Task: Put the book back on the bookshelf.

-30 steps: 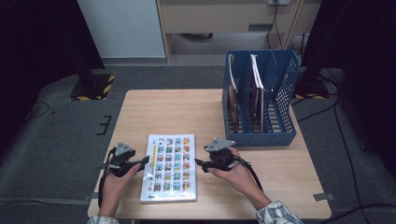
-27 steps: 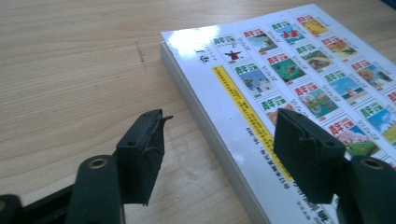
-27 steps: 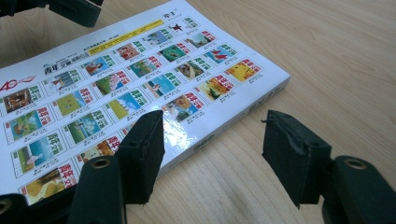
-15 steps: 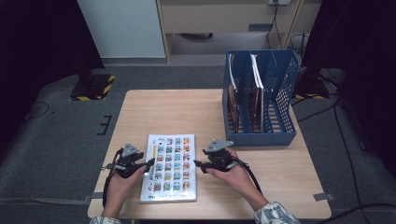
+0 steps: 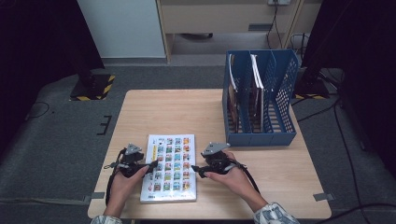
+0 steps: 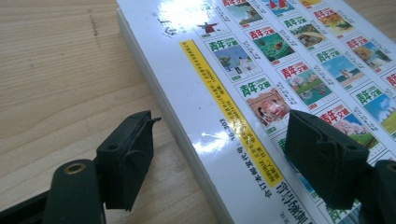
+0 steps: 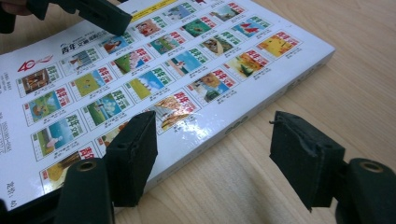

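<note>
A thick white book (image 5: 170,168) with a grid of small colourful cover pictures lies flat near the table's front edge. My left gripper (image 5: 152,165) is at its left side. In the left gripper view (image 6: 219,119) one jaw is low beside the book's edge (image 6: 154,84) and the other hovers over the cover. My right gripper (image 5: 195,169) is at the book's right side, where its own view (image 7: 212,121) has the right edge (image 7: 261,105) between the jaws. Both pairs of jaws have just been opening, and neither presses on the book.
A blue three-slot file rack (image 5: 280,100) stands at the table's back right, with books upright in its left slots. Bare wooden tabletop (image 5: 163,112) stretches behind the book. The left gripper's jaw (image 7: 100,14) reaches into the top left of the right gripper view.
My left gripper has edged right, up against the book's left side. The right gripper and the book lie where they were.
</note>
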A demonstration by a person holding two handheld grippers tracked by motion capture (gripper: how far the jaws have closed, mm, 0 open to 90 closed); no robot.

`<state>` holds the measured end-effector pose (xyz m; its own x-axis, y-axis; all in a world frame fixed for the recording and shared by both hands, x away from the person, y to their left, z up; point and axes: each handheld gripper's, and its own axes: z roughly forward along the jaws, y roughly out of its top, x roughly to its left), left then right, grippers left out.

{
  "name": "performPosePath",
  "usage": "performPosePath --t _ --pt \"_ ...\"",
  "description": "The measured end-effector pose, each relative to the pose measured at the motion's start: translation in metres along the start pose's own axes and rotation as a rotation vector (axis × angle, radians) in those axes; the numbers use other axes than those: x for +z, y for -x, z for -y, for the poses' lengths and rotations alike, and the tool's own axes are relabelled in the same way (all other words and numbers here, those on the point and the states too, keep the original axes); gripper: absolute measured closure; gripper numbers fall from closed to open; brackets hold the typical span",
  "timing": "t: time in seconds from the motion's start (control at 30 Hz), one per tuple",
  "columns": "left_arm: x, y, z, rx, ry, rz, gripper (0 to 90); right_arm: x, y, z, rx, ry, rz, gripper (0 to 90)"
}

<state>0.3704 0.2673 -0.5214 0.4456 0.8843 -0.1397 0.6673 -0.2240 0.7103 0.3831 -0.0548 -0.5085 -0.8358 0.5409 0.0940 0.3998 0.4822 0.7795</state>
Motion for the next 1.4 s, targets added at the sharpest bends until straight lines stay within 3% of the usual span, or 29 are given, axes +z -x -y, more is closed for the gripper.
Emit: performPosePath --t 0.57,1.03,1.4 --pt "0.006 -0.004 0.001 -0.055 0.003 0.066 22.1 0.017 -0.007 0.004 -0.001 -0.066 -0.003 27.0" --pt "0.007 -0.002 -0.001 -0.057 -0.005 0.056 20.9 0.024 -0.005 0.005 0.059 -0.053 -0.017 23.4" --pt "0.011 -0.003 -0.002 -0.058 0.012 0.052 19.6 0.031 -0.007 0.006 0.103 -0.038 -0.066 23.6"
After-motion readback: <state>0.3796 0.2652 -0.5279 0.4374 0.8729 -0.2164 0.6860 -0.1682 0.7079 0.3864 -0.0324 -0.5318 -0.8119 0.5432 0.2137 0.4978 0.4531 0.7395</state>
